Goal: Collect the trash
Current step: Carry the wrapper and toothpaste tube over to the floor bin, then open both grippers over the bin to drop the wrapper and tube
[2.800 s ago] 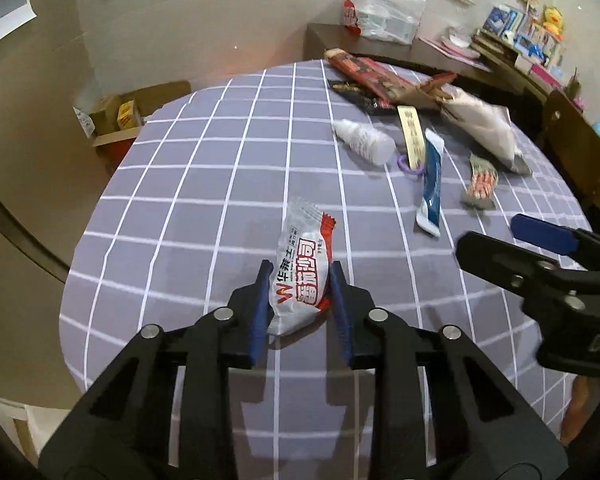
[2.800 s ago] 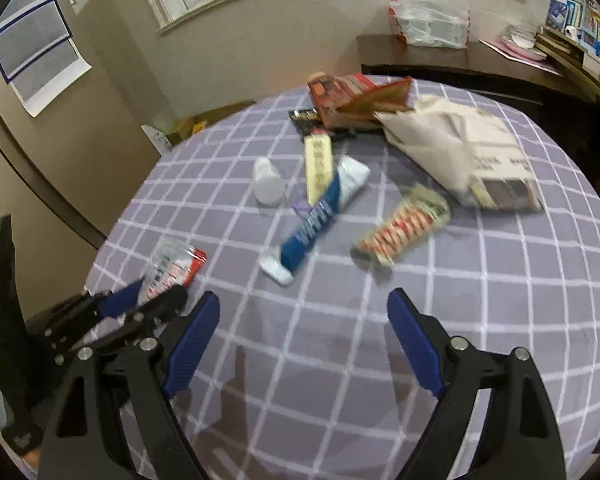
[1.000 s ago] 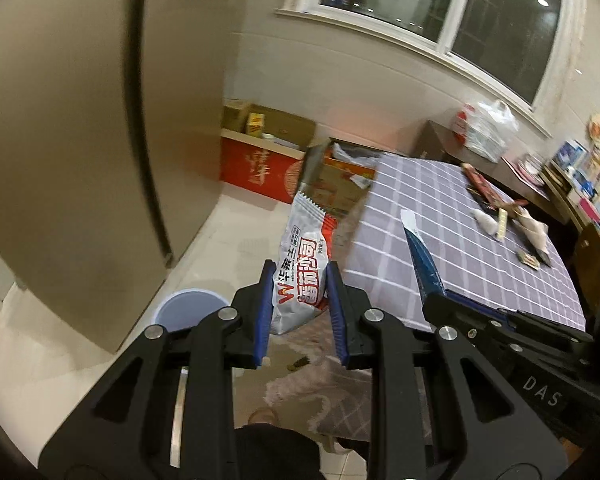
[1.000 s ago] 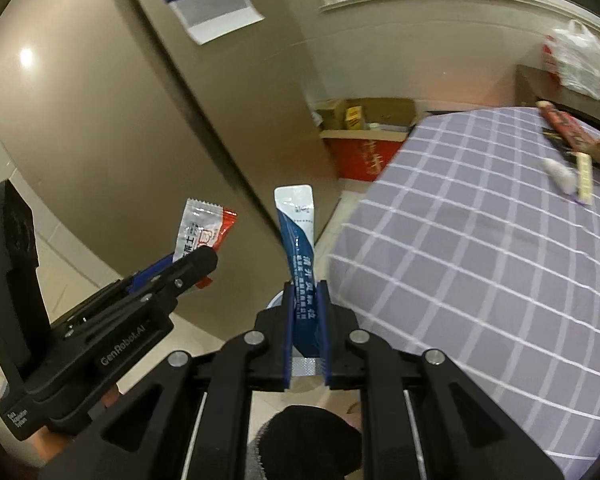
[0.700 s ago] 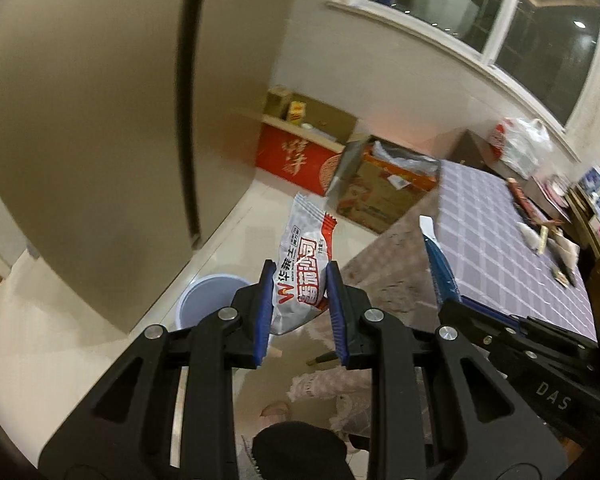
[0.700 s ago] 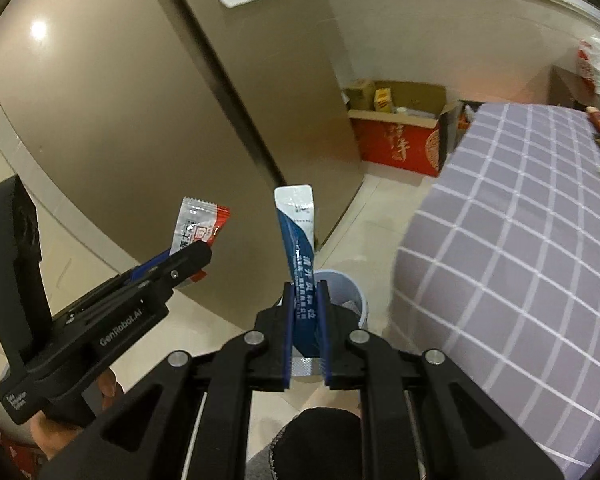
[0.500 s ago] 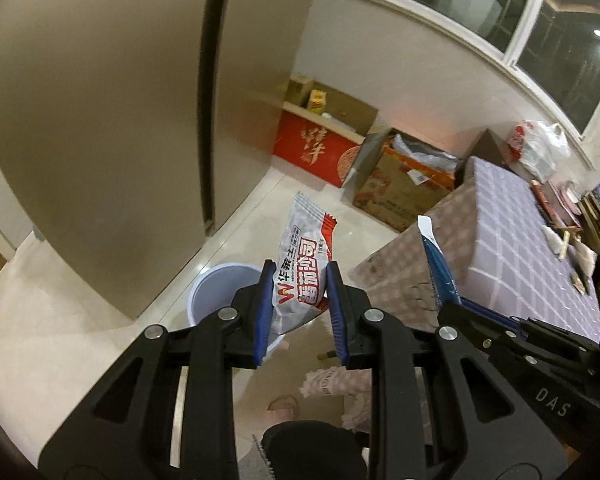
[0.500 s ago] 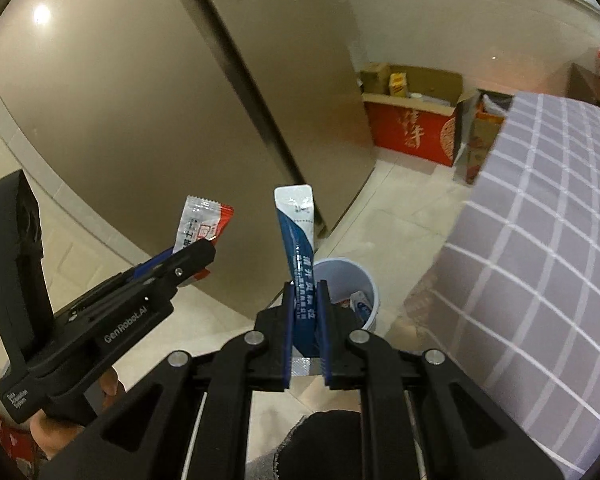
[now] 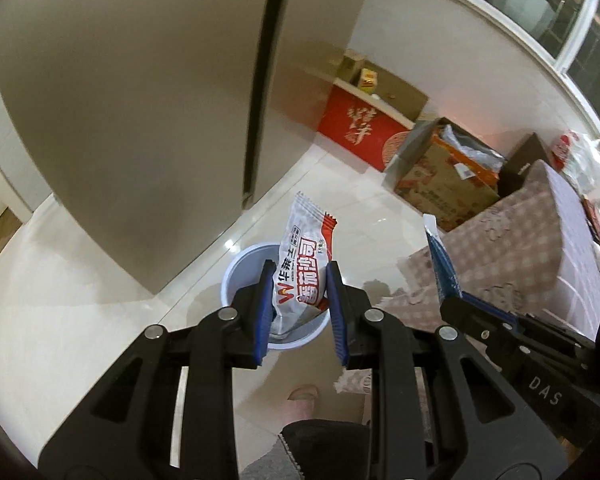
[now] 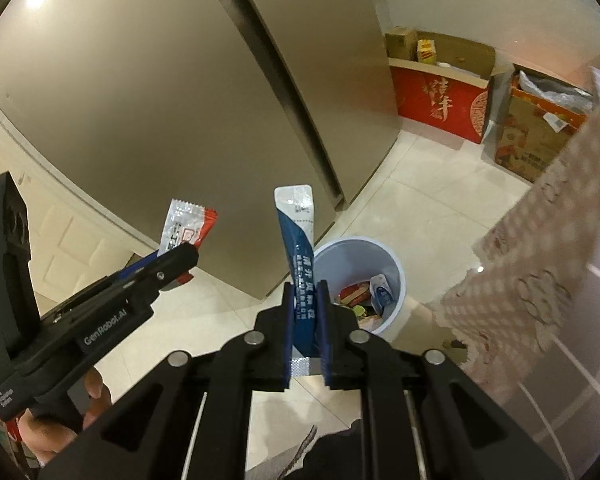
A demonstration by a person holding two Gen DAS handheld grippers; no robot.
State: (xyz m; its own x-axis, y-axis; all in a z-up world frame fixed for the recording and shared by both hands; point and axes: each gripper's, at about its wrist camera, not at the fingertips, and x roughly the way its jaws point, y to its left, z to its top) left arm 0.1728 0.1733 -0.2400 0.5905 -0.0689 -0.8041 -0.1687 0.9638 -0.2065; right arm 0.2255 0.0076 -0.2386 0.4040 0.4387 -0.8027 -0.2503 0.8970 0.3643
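Tiled floor beside fridge, pale bin holding wrappers. Left gripper clamped on red-white snack packet over bin. Right gripper pinching blue sachet upright, near bin rim.

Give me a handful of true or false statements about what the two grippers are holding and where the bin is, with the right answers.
1. The left gripper is clamped on a white and red crinkled snack wrapper. True.
2. The right gripper is open and holds nothing. False: it is shut on a long blue and white sachet.
3. The round pale blue plastic bin on the floor already holds some wrappers. True.
4. The bin stands on the checked tablecloth. False: it stands on the tiled floor, between the tall beige fridge and the cloth's hanging edge.
5. The red cardboard box sits by the wall, beyond the bin. True.
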